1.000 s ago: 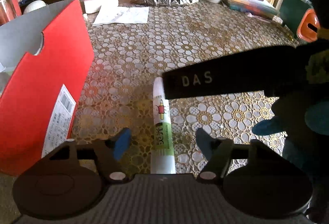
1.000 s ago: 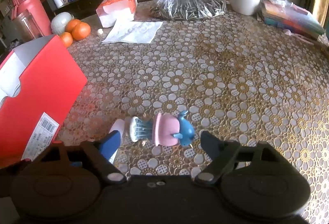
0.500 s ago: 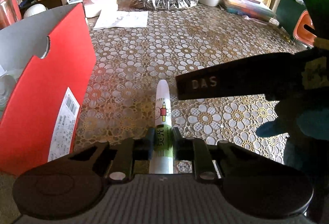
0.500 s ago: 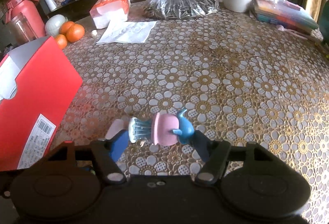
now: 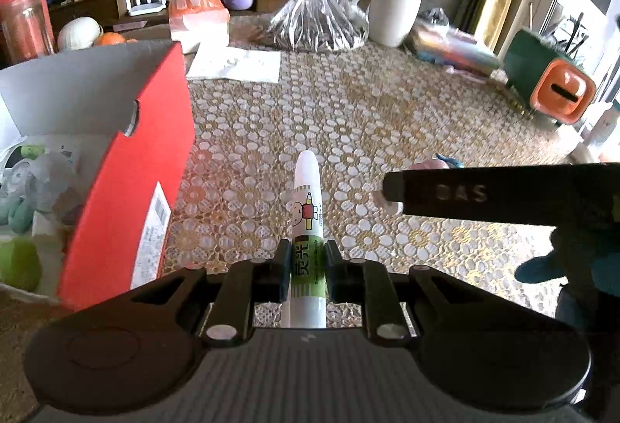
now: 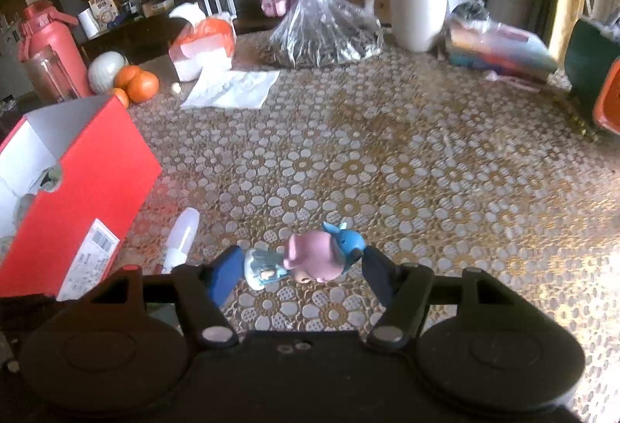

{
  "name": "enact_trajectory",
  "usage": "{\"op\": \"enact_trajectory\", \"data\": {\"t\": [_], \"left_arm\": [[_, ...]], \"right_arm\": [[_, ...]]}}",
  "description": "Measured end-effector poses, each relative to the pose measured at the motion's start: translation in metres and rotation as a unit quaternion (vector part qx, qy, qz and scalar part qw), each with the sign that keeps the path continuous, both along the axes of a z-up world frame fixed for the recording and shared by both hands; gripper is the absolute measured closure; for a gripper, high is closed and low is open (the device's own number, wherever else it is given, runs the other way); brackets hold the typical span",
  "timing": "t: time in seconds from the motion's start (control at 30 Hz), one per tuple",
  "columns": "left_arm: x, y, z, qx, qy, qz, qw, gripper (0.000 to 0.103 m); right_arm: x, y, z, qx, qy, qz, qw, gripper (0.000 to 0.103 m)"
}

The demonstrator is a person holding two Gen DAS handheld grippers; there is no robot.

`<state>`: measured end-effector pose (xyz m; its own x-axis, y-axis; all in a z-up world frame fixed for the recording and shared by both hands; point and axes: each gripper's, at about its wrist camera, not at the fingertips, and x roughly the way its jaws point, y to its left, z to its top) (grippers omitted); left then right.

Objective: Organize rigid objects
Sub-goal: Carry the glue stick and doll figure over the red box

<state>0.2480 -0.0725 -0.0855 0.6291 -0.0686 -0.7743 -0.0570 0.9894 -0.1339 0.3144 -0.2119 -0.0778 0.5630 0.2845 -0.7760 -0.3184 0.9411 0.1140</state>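
Note:
My left gripper is shut on a white and green glue stick, which points forward above the flowered tablecloth. Left of it stands an open red box with soft toys and a green ball inside. My right gripper is shut on a small pink and blue toy figure, held sideways between the pads and clear of the cloth. In the right wrist view the glue stick shows at lower left, beside the red box. The right gripper's black body crosses the left wrist view.
At the table's far side lie a sheet of paper, a clear plastic bag, a white mug and a tissue pack. Oranges and a red flask stand far left. A green and orange container sits at right.
The left jaws closed on the glue stick and raised it. The right jaws closed on the toy figure and lifted it off the cloth. Both views now sit higher.

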Motion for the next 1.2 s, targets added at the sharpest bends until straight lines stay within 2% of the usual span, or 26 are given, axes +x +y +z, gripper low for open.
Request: {"op": "enact_trajectory", "data": {"t": [0.2, 0.43, 0.77, 1.0, 1.2], "left_arm": [[-0.016, 0.008, 0.023, -0.019, -0.016, -0.004, 0.9997, 0.085], [-0.032, 0.026, 0.047, -0.036, -0.013, -0.007, 0.9992, 0.085], [-0.059, 0.064, 0.080, -0.039, -0.035, -0.006, 0.9986, 0.085], [-0.070, 0.099, 0.096, -0.033, -0.053, 0.003, 0.9981, 0.085], [-0.070, 0.142, 0.099, -0.038, -0.048, 0.022, 0.9979, 0.085]], "right_arm": [[-0.024, -0.001, 0.031, -0.007, -0.028, 0.007, 1.000, 0.036], [-0.054, 0.007, 0.062, -0.006, -0.051, 0.024, 0.998, 0.036], [-0.098, 0.039, 0.101, 0.005, -0.075, 0.067, 0.995, 0.036], [-0.117, 0.074, 0.113, 0.007, -0.085, 0.101, 0.991, 0.036], [-0.119, 0.105, 0.111, 0.001, -0.084, 0.121, 0.989, 0.036]]}}
